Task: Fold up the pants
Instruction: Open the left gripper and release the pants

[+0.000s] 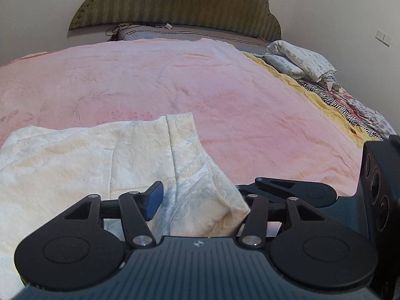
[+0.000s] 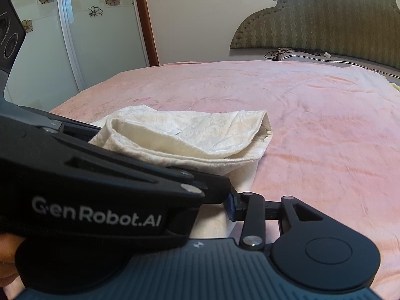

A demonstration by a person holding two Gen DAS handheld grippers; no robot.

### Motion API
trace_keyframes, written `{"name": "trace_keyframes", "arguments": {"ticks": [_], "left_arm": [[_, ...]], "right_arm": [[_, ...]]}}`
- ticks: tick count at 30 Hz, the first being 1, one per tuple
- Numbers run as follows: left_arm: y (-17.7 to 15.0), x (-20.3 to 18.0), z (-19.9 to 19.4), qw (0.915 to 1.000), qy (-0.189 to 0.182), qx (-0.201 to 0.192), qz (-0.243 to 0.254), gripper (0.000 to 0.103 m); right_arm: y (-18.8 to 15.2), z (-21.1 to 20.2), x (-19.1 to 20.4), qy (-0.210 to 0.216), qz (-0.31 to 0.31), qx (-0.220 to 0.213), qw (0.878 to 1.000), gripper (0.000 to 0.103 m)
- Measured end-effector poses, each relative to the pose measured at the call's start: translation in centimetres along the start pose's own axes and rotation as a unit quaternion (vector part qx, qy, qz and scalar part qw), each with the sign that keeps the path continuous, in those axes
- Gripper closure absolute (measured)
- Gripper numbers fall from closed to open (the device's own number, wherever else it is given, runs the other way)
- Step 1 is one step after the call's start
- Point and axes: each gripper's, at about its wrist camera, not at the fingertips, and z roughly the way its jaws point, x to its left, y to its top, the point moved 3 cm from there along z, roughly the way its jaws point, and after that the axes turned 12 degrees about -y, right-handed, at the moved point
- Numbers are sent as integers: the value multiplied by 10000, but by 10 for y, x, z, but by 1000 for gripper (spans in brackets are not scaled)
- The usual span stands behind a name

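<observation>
Cream patterned pants [image 1: 105, 155] lie folded on the pink blanket [image 1: 175, 75]. They also show in the right wrist view [image 2: 190, 135] as a folded bundle. My left gripper [image 1: 200, 200] has a fold of the pants between its jaws; its blue left pad [image 1: 153, 201] shows and the right pad is hidden under cloth. My right gripper [image 2: 225, 205] is mostly hidden behind the left gripper's body [image 2: 95, 190], which crosses in front; one blue pad [image 2: 231, 206] shows by the cloth edge. The right gripper's body [image 1: 375, 187] shows at right in the left wrist view.
A green padded headboard [image 1: 175, 2] stands at the far end. Folded printed bedding [image 1: 300, 62] and a zebra-striped cloth [image 1: 330, 100] lie on the bed's right side. A wardrobe with flower-patterned doors [image 2: 75, 25] stands beyond the bed's left edge.
</observation>
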Motion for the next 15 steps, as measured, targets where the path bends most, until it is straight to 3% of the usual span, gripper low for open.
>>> {"name": "trace_keyframes", "arguments": {"ticks": [4,5,6,8,12,15], "left_arm": [[-1,2,0,9998,-127,67,-124,46],[-2,1,-1,9997,-188,72,-161,46],[-2,1,-3,9995,-254,77,-189,46],[0,1,-6,9990,-363,74,-232,45],[7,9,-17,9970,-609,-47,-483,45],[11,21,-24,9949,-676,-76,-743,45]], "right_arm": [[-7,-7,-6,-94,127,26,9999,62],[-8,-10,-8,-164,167,31,9997,59],[-11,-13,-10,-284,188,40,9994,48],[-14,-18,-15,-470,254,37,9986,41],[-17,-28,-22,-599,465,-29,9971,41],[-15,-28,-16,-845,171,-67,9963,41]]}}
